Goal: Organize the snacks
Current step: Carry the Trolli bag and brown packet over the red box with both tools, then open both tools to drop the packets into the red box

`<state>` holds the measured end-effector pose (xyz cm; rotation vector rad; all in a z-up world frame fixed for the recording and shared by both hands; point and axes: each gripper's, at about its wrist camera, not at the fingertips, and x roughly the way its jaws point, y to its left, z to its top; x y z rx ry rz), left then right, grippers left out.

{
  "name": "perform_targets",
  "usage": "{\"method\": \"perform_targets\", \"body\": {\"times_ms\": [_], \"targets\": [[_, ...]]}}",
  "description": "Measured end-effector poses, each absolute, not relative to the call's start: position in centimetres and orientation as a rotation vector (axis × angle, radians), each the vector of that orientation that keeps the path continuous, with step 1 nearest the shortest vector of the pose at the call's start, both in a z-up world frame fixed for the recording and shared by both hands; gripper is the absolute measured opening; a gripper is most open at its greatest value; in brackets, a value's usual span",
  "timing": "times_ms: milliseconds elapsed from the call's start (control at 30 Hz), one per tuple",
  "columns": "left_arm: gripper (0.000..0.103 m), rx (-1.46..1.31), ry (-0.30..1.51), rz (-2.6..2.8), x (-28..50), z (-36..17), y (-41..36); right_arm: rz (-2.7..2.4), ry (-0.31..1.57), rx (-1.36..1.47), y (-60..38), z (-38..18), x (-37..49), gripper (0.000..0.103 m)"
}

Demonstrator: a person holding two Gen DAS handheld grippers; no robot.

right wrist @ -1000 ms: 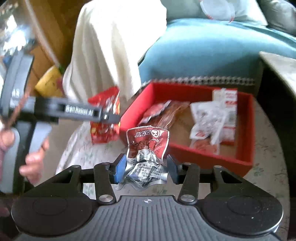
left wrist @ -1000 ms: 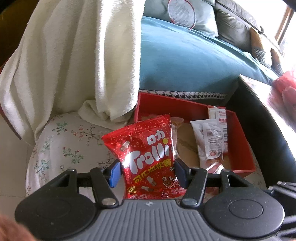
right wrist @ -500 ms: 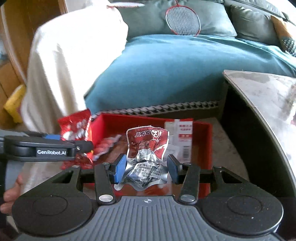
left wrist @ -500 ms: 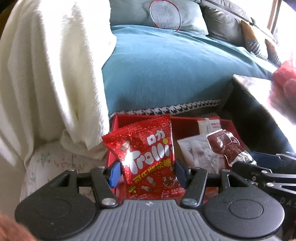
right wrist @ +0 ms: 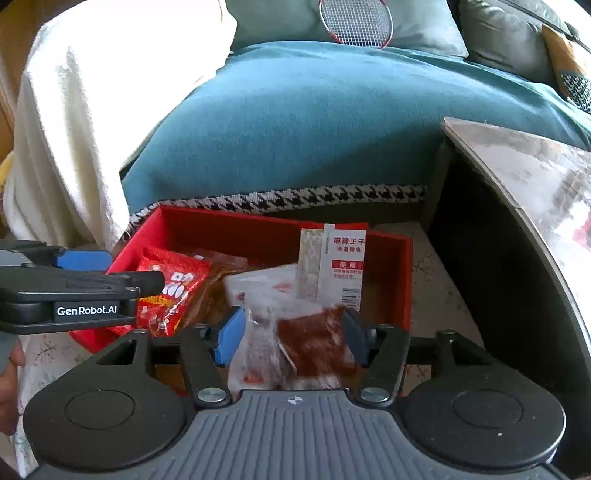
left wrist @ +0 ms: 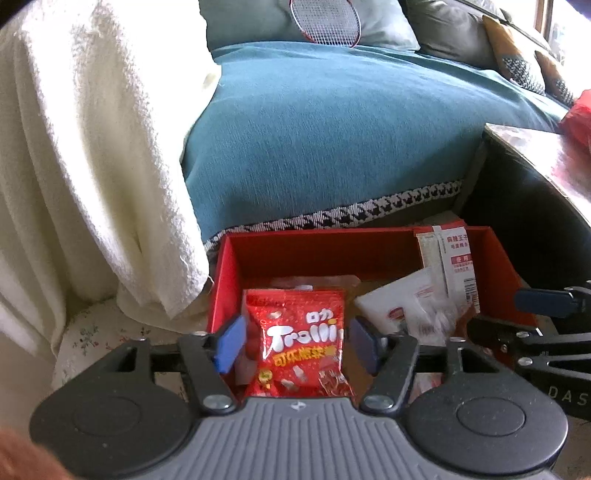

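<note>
Right wrist view: dark red packet point(right wrist: 314, 343) between the fingers is motion-blurred, print unreadable, lower edge hidden by the gripper body. Left wrist view: Trolli bag point(left wrist: 299, 343) bottom hidden likewise. Red box point(left wrist: 229, 280) floor mostly covered. Racket point(left wrist: 325, 18) cut off at top edge.

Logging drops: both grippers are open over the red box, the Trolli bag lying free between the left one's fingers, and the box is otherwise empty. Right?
Not empty. The right wrist view shows the red box already holding a white packet and other snacks. The left gripper, Trolli bag and right gripper are as you say.
</note>
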<state>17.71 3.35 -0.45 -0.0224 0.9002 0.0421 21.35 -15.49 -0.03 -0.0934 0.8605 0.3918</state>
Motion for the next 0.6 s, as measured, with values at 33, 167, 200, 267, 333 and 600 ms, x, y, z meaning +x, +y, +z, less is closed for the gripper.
{"method": "perform_targets", "body": {"times_ms": [33, 167, 200, 267, 333, 600], "targets": [[0.062, -0.018, 0.896, 0.042, 17.7, -0.4, 3.3, 0.390, 0.858, -0.090, -15.6, 0.1, 21.2, 0.067], [0.068, -0.001, 0.883, 0.038, 17.3, -0.2, 3.2, 0.392, 0.846, -0.083, -16.2, 0.6, 20.4, 0.071], [0.068, 0.001, 0.880, 0.040, 17.0, -0.1, 3.3, 0.397, 0.848, -0.085, -16.4, 0.7, 20.1, 0.071], [0.068, 0.004, 0.880, 0.032, 16.6, 0.1, 3.4, 0.407, 0.853, -0.089, -16.7, 0.8, 19.3, 0.071], [0.068, 0.012, 0.880, 0.015, 15.7, 0.3, 3.7, 0.423, 0.857, -0.094, -17.0, 0.9, 18.4, 0.073], [0.068, 0.093, 0.938, -0.075, 9.4, -0.7, 3.9, 0.544, 0.912, -0.175, -17.9, 0.1, 13.8, 0.081]]}}
